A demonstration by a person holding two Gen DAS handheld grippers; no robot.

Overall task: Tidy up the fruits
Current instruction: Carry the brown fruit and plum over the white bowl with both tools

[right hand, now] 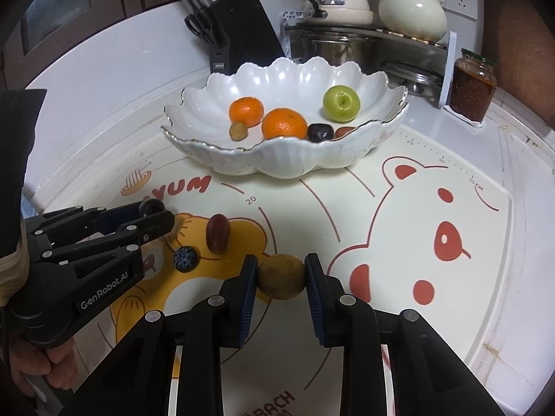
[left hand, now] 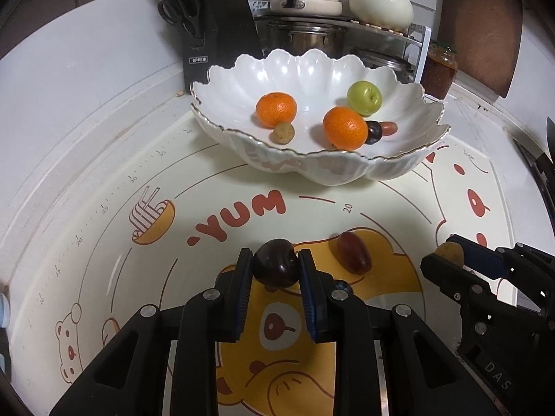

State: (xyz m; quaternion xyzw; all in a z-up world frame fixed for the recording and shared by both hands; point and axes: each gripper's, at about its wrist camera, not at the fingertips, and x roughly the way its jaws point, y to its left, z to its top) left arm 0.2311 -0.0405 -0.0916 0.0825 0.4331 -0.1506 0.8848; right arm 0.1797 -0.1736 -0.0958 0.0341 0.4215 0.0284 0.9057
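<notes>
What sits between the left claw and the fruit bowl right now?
Only bare mat with its YUM print lies between the left claw, shut on a dark plum, and the bowl; left wrist view.

Black knife block (left hand: 222, 31); cream kettle (left hand: 381, 3); sauce jar (right hand: 472, 85); cartoon mat (right hand: 433, 208).

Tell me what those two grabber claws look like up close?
Both are matte black plastic, with angular linked arms joined by round silver rivets. The left gripper and the right gripper each have two fingers lined with ribbed dark blue pads. White lettering reading GenRobot.AI runs along the left one's side. A dark sleeve sits behind it.
</notes>
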